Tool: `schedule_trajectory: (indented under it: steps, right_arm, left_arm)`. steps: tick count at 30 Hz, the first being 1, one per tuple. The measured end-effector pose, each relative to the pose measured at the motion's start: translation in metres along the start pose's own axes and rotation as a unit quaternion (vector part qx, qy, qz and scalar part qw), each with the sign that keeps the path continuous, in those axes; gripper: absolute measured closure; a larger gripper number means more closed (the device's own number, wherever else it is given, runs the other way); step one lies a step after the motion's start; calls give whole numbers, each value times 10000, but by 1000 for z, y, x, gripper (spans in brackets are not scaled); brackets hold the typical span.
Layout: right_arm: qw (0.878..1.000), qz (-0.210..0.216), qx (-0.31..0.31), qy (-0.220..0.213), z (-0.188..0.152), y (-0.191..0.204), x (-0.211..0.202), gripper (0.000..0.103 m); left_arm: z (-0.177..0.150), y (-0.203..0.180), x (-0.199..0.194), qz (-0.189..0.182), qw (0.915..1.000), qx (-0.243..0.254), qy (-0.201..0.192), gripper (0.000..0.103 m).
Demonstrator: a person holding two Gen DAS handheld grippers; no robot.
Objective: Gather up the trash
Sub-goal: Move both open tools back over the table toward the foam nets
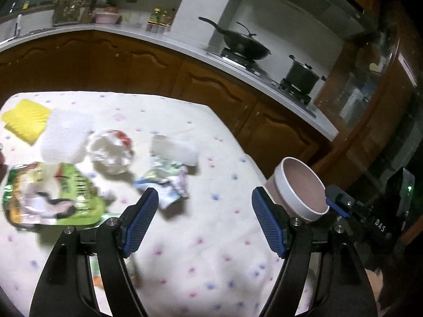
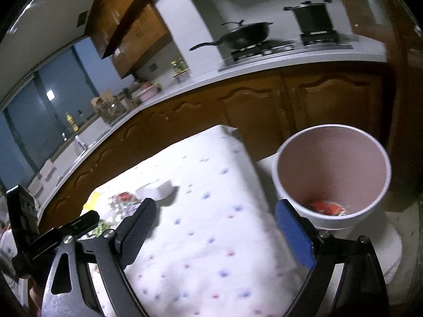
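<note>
Trash lies on the dotted tablecloth (image 1: pixel 211 237): a green wrapper (image 1: pixel 53 195), a crumpled clear wrapper with red print (image 1: pixel 111 148), a small pale printed wrapper (image 1: pixel 164 185) and a white crumpled piece (image 1: pixel 174 148). My left gripper (image 1: pixel 205 198) is open and empty, just short of the printed wrapper. A white bin with a pink inside (image 2: pixel 333 169) stands off the table's right edge, with red trash (image 2: pixel 325 207) at its bottom; it also shows in the left wrist view (image 1: pixel 301 185). My right gripper (image 2: pixel 215 211) is open and empty over the table's right part, beside the bin.
A yellow sponge (image 1: pixel 25 120) and a white block (image 1: pixel 66 137) lie at the table's far left. Brown cabinets and a white counter (image 1: pixel 185 45) run behind, with a black wok (image 1: pixel 246 43) and a pot (image 1: pixel 302 75) on the stove.
</note>
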State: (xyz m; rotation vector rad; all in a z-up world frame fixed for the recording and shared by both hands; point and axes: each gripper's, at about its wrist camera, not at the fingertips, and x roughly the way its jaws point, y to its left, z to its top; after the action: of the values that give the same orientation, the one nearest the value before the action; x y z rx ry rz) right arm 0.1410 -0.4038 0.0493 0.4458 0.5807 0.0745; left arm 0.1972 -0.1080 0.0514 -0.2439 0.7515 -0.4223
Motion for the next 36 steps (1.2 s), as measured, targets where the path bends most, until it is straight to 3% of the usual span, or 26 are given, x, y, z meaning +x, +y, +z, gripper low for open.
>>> schedule_trajectory:
  steps: [11, 20, 25, 36]
  right_arm:
    - [9985, 383, -284, 268, -16, 50, 25, 10]
    - [9964, 559, -471, 435, -15, 78, 51, 10]
    - [9948, 626, -594, 537, -9, 89, 71, 10]
    - [9900, 725, -819, 888, 3, 110, 130, 11]
  left_arm:
    - [-5, 55, -36, 457, 9984, -258, -185, 28]
    - [14, 97, -47, 844, 9950, -442, -283, 28]
    - [34, 119, -38, 1208, 9915, -464, -137, 28]
    - [72, 159, 2, 1514, 9876, -392, 163, 29]
